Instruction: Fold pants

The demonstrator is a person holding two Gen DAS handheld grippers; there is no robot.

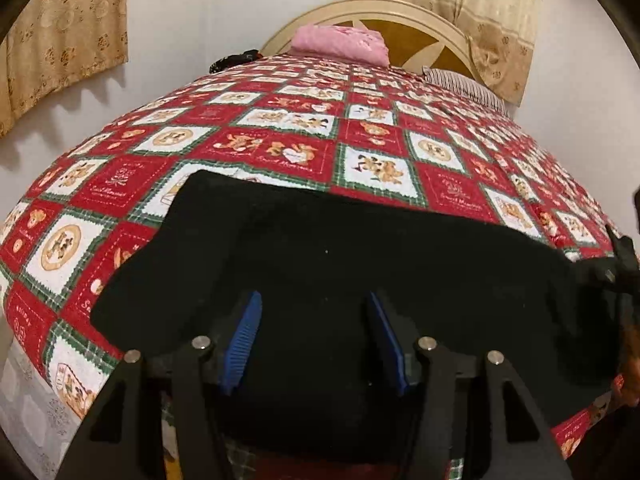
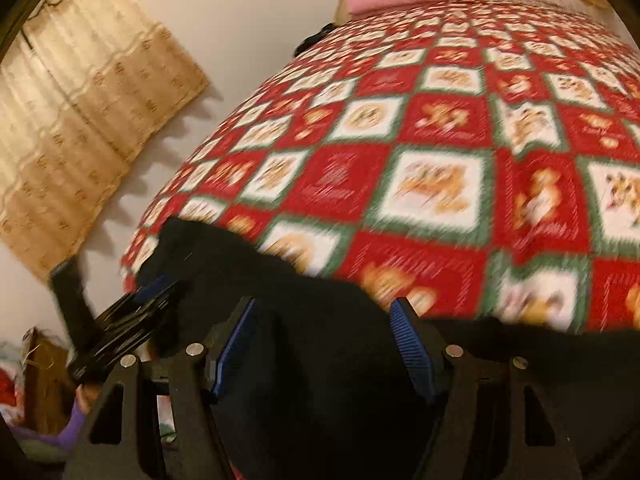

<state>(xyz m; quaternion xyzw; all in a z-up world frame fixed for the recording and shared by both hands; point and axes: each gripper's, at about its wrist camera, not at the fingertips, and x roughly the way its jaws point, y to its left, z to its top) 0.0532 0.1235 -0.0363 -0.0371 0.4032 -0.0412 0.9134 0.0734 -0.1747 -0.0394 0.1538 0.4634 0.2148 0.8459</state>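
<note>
Black pants (image 1: 340,264) lie flat across the near edge of a bed with a red, white and green patchwork quilt (image 1: 280,136). My left gripper (image 1: 316,304) is open over the pants' near part, its blue pads either side of the cloth. In the right wrist view, which is blurred, the pants (image 2: 320,340) fill the bottom. My right gripper (image 2: 324,312) is open above them. The left gripper (image 2: 132,312) shows at the left of that view, and the right gripper's black frame (image 1: 616,264) at the right edge of the left wrist view.
A pink folded cloth (image 1: 340,44) and a striped pillow (image 1: 464,84) lie at the far end by a beige headboard (image 1: 400,12). Beige curtains (image 1: 60,40) hang on the white wall. The quilt (image 2: 440,160) stretches beyond the pants.
</note>
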